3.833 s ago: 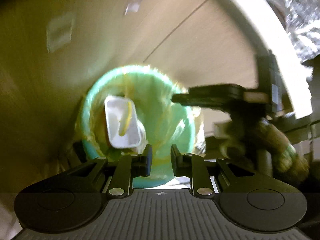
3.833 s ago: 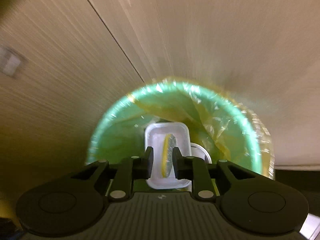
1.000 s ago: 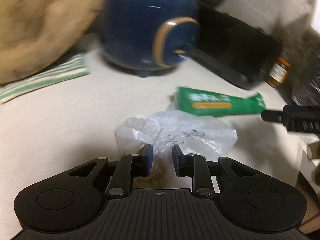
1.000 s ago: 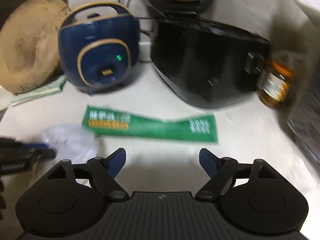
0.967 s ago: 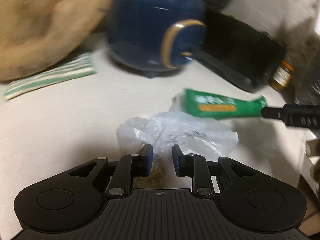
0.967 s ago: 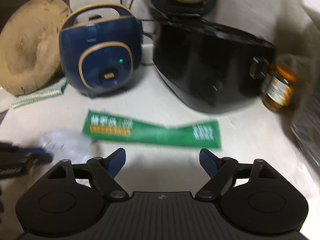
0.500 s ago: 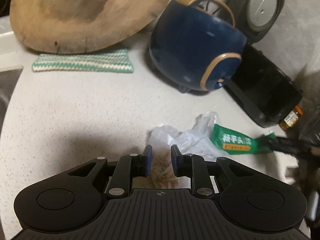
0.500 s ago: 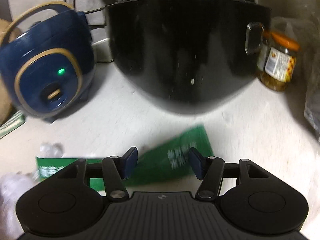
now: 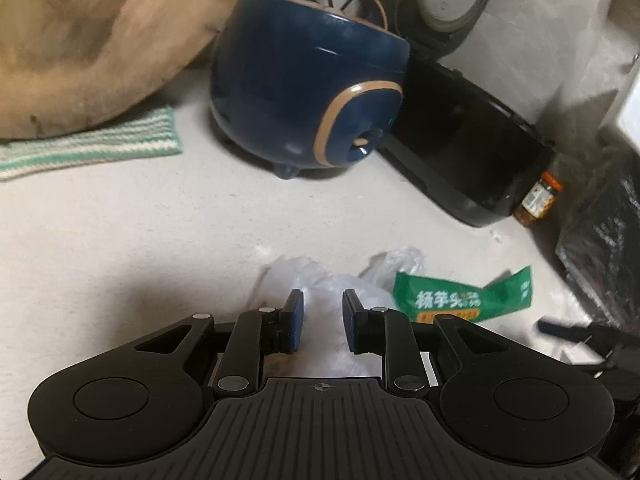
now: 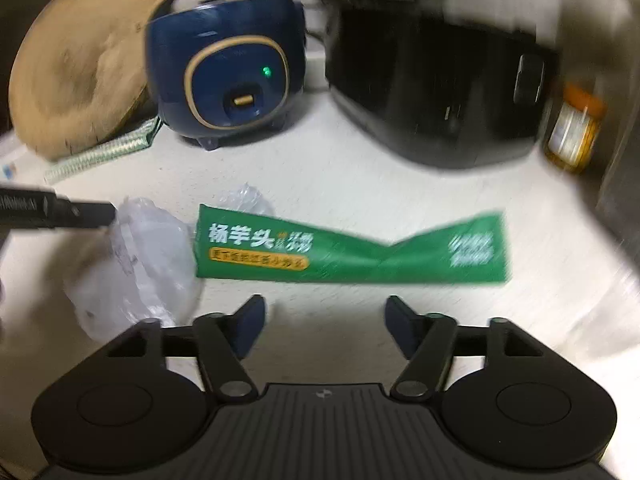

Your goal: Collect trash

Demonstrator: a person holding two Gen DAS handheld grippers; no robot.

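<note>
Left wrist view: left gripper (image 9: 322,322) low over the desk (image 9: 120,232), jaws parted a little with one crumpled clear plastic bag (image 9: 332,284) lying between and under them; not pinched, no pad contact visible. One green wrapper (image 9: 460,300) lies flat just right of the bag, its left end touching the plastic. Behind: one blue rice cooker (image 9: 308,100), one black cooker (image 9: 464,148) with its lid raised, one jar (image 9: 538,200) with an orange cap beside the black cooker, contents yellowish and otherwise unreadable. One round wooden board (image 9: 92,40) leans at far left, and one striped green-white cloth (image 9: 92,148) lies in front of it. Tip of the right gripper (image 9: 560,328) pokes in at the right edge.

Right wrist view, blurred: right gripper (image 10: 324,320) with jaws wide apart, holding nothing, just short of the green wrapper (image 10: 348,252), which lies crosswise on the desk with a crease mid-length. Plastic bag (image 10: 140,256) left of it, one left-gripper finger (image 10: 60,212) at its top edge. Same single blue cooker (image 10: 228,64), black cooker (image 10: 436,88), jar (image 10: 576,132), board (image 10: 76,64).
</note>
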